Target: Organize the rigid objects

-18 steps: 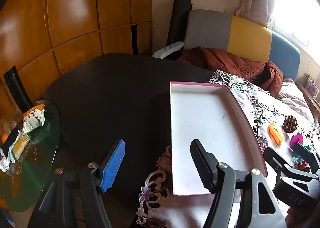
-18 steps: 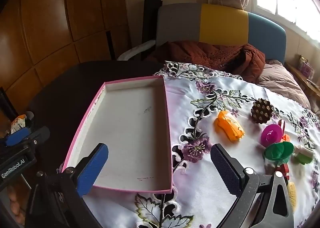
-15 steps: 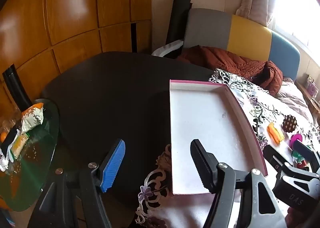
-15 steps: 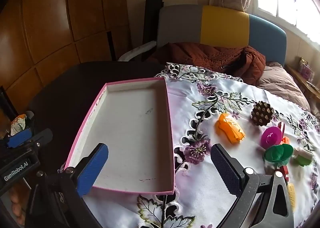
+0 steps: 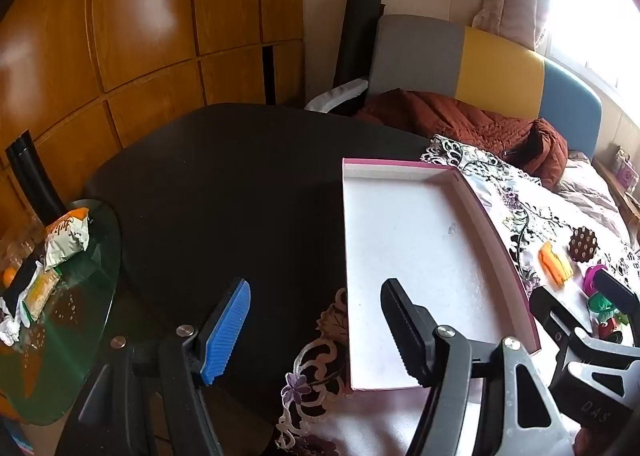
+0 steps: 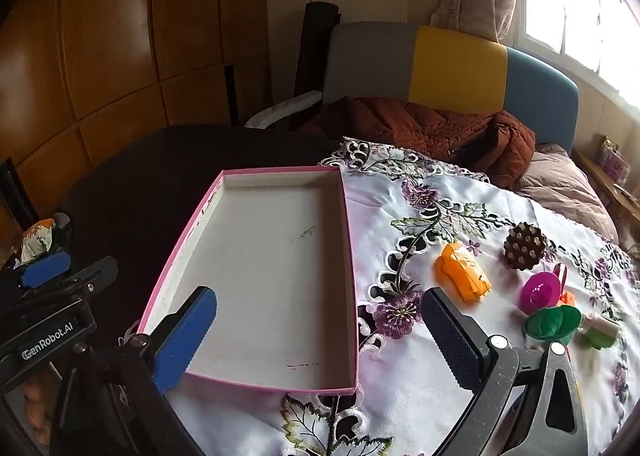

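Nearest the left wrist camera, the left gripper (image 5: pixel 316 330) has its jaws spread wide with nothing between them, held above the near edge of the dark desk (image 5: pixel 224 192) and the near-left corner of the pink-rimmed tray (image 5: pixel 420 256). In the right wrist view, the right gripper (image 6: pixel 316 340) is likewise spread wide and holds nothing, its blue pad over the tray's (image 6: pixel 260 264) near-left corner and its dark pad over the embroidered cloth (image 6: pixel 440 376).

The tray lies with its right side on the cloth and its left side on bare desk, and nothing lies in it.

Only the right view shows the toys clearly. They lie on the cloth, to the right of the tray and apart from it: an orange toy (image 6: pixel 462 272), beyond it a brown spiky ball (image 6: pixel 525 241), a magenta cup (image 6: pixel 539 292), a green piece (image 6: pixel 554 322) just beside the cup, and a small white-and-green piece (image 6: pixel 600 330) at the far right. The left view catches only some of them, small and partly behind the right gripper's frame (image 5: pixel 580 328).

Only the left view shows the glass side table (image 5: pixel 60 336) with snack packets (image 5: pixel 66 236) in full.

Farthest off, a rust-coloured quilted jacket (image 6: pixel 424 128) lies against a grey, yellow and blue headboard (image 6: pixel 456 68).
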A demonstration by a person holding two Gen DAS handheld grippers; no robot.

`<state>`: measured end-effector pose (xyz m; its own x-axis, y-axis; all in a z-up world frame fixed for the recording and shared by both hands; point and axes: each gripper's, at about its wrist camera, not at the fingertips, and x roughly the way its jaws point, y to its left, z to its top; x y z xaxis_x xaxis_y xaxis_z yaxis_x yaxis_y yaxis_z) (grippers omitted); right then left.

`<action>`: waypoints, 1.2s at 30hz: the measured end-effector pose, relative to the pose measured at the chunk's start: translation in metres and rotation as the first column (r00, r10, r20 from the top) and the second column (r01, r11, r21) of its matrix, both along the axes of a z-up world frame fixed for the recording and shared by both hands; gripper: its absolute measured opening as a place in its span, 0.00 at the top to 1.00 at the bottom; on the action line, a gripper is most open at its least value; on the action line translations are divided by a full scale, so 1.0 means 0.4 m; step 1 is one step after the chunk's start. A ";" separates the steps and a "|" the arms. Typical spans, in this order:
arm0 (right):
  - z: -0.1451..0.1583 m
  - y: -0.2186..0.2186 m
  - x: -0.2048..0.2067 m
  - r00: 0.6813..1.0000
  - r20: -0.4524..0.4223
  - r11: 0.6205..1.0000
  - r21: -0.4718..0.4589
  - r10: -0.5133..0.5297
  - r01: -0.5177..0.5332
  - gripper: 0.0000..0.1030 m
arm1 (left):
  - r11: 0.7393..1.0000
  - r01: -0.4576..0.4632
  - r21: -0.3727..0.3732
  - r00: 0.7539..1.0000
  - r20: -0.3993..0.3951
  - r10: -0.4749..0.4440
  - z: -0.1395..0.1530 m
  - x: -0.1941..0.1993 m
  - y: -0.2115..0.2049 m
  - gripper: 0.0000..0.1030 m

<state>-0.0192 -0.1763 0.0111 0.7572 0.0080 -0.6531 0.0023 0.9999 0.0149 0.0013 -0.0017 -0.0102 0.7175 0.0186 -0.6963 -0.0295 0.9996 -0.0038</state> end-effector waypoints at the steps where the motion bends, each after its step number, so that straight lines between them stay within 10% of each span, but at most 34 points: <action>1: -0.001 -0.001 -0.001 1.000 0.000 1.000 -0.002 0.002 -0.002 0.00 | 1.000 0.000 -0.002 1.000 -0.001 0.000 0.000 0.000 0.000 0.33; 36: 0.023 -0.076 -0.010 0.999 0.035 0.999 -0.025 -0.041 0.042 0.00 | 0.994 0.106 0.034 0.994 -0.023 -0.106 0.033 -0.032 -0.057 0.33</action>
<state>-0.0232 -0.2068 0.0201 0.7789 -0.0404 -0.6258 0.0435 0.9990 -0.0103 -0.0113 -0.0245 0.0031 0.7017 -0.0324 -0.7117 0.0770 0.9966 0.0305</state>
